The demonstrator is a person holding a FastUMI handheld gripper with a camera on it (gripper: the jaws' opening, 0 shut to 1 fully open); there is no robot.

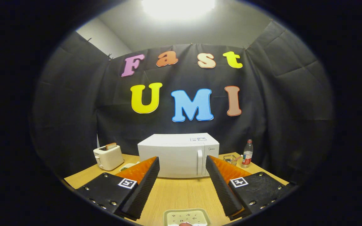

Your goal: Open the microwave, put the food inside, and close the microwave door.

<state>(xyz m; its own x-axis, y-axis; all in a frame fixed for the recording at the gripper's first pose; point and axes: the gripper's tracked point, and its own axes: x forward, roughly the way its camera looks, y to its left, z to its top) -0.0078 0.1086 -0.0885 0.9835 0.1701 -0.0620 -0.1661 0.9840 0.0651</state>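
A white microwave [178, 154] stands at the back of the wooden table [181, 191], its door shut and its vertical handle [200, 162] on the right of the door. My gripper [182, 168] is open, well short of the microwave, with nothing between its fingers. Close below the fingers lies a pale speckled tray [185, 217] holding the food [185, 223], of which just a small rounded bit shows.
A white toaster [108, 156] with a slice of bread in it stands left of the microwave, a small plate [127, 165] beside it. To the right are a clear glass [230, 159] and a plastic bottle [247, 153]. Black cloth walls close the booth behind.
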